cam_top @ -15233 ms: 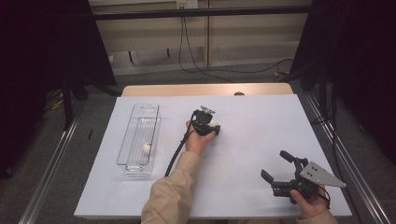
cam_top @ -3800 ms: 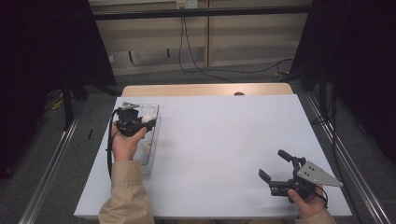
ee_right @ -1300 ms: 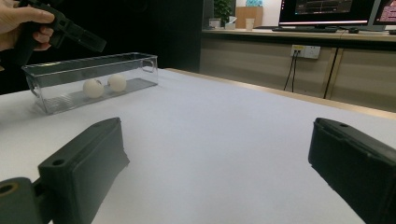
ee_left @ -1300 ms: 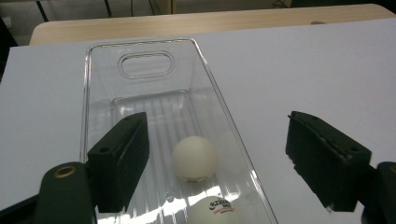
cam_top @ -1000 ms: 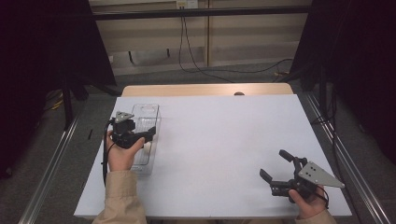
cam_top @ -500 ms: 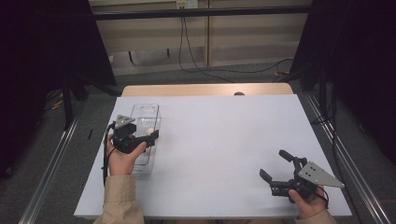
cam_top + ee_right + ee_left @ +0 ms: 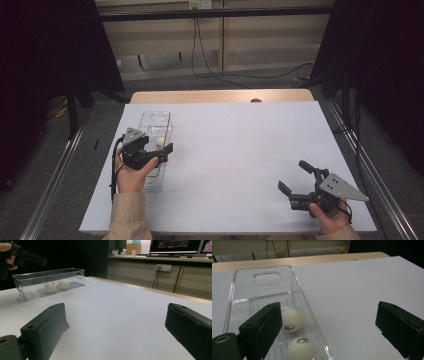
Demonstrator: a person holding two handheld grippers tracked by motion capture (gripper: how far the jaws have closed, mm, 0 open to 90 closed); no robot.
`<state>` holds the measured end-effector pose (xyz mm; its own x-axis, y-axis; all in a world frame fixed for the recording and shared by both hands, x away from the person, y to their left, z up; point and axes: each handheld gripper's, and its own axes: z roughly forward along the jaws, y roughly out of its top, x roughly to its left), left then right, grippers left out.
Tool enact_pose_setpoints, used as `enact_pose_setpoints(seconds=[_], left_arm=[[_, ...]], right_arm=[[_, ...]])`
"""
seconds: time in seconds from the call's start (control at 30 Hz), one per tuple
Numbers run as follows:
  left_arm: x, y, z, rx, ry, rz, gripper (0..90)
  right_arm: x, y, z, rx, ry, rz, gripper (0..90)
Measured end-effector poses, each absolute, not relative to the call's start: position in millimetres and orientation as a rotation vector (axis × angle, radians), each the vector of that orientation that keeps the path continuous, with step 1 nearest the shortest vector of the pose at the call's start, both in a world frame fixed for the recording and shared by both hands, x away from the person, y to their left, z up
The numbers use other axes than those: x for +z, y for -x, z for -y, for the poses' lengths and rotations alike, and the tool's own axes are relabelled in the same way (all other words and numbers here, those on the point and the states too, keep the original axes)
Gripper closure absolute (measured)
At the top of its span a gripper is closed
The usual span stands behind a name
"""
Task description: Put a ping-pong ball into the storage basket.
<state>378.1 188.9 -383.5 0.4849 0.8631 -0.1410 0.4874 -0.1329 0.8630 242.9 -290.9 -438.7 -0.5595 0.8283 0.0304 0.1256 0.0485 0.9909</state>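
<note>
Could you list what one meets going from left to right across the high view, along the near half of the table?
left gripper over the near part of the clear tray, which holds a white ball → bare white table top → right gripper, open, near the table's right front corner.

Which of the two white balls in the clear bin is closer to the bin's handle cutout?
The upper ball in the left gripper view, just past the left tool's left jaw; the other ball lies nearer the camera.
</note>
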Motion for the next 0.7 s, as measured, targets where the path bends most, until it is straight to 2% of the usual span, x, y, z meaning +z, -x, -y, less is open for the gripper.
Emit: enact_pose_setpoints(seconds=[0.7], left_arm=[[-396, -357, -197, 0.520, -1.730, -1.062, 6.3]], right_arm=[[-439, -243, 291, 1.559, -0.959, -1.752, 3.0]])
